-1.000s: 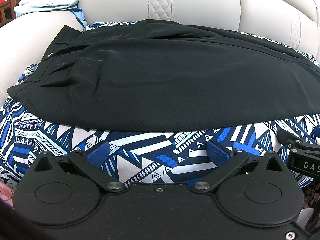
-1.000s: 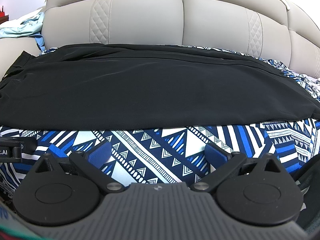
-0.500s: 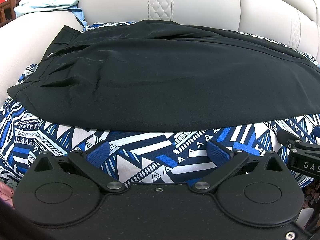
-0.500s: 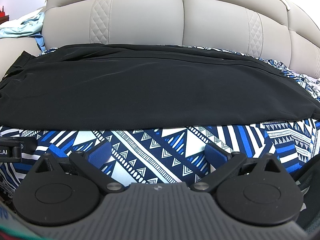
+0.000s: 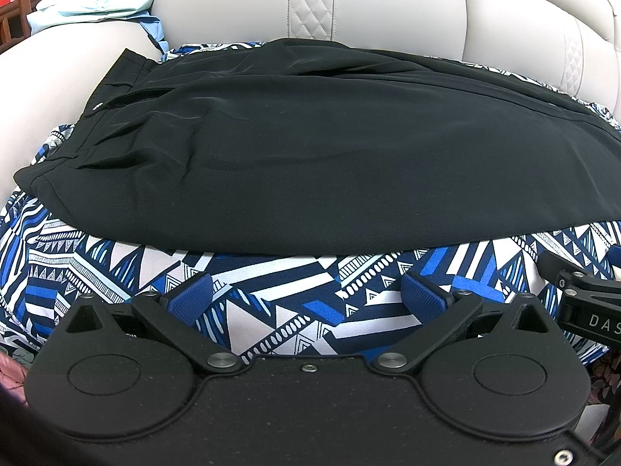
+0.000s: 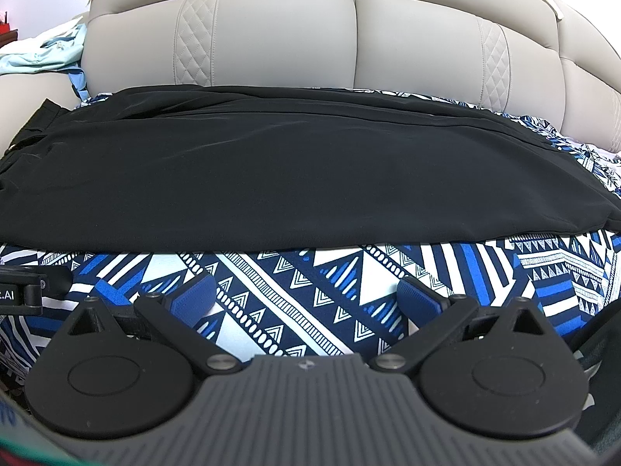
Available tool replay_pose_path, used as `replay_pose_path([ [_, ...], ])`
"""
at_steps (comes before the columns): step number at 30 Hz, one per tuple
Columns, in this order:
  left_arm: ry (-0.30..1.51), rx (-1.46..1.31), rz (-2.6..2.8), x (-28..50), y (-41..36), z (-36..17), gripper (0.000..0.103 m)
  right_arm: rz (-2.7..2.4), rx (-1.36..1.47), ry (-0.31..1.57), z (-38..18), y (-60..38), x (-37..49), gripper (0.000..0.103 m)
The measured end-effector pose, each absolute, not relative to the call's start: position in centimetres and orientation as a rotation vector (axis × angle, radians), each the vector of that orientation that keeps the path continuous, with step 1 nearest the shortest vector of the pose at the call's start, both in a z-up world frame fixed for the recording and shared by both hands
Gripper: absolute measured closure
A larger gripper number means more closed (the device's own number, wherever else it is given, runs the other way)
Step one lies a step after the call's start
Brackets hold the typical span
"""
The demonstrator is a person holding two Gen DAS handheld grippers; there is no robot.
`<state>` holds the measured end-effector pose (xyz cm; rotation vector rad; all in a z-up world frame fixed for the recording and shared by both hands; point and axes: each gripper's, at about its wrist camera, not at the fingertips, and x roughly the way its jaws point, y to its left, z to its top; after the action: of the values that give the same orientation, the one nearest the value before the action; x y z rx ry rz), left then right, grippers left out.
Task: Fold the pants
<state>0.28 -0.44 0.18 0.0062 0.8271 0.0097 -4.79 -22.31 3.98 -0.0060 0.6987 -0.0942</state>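
Observation:
Black pants (image 5: pixel 310 147) lie flat, lengthwise across a blue-and-white patterned cloth (image 5: pixel 271 295) on a sofa seat. Their waistband is at the left, and the legs run off to the right, one laid over the other. In the right wrist view the same pants (image 6: pixel 291 171) fill the middle, above the patterned cloth (image 6: pixel 330 279). My left gripper (image 5: pixel 306 293) stands open over the cloth, a little short of the pants' near edge, with nothing between its blue pads. Just as wide open and empty, my right gripper (image 6: pixel 304 291) sits in front of the pants' near edge.
The grey sofa backrest (image 6: pixel 349 39) rises behind the pants. A pale blue garment (image 5: pixel 97 4) lies on the armrest at the far left. Part of the other gripper shows at the right edge of the left view (image 5: pixel 582 303) and the left edge of the right view (image 6: pixel 19 291).

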Motion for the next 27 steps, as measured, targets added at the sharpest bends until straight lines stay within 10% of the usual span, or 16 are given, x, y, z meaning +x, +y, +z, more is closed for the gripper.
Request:
replay_pose_path([
  [27, 0.829, 0.009, 0.003, 0.32, 0.0, -0.08, 0.0, -0.072, -0.012, 0.689, 3.91, -22.72, -5.27, 0.0],
])
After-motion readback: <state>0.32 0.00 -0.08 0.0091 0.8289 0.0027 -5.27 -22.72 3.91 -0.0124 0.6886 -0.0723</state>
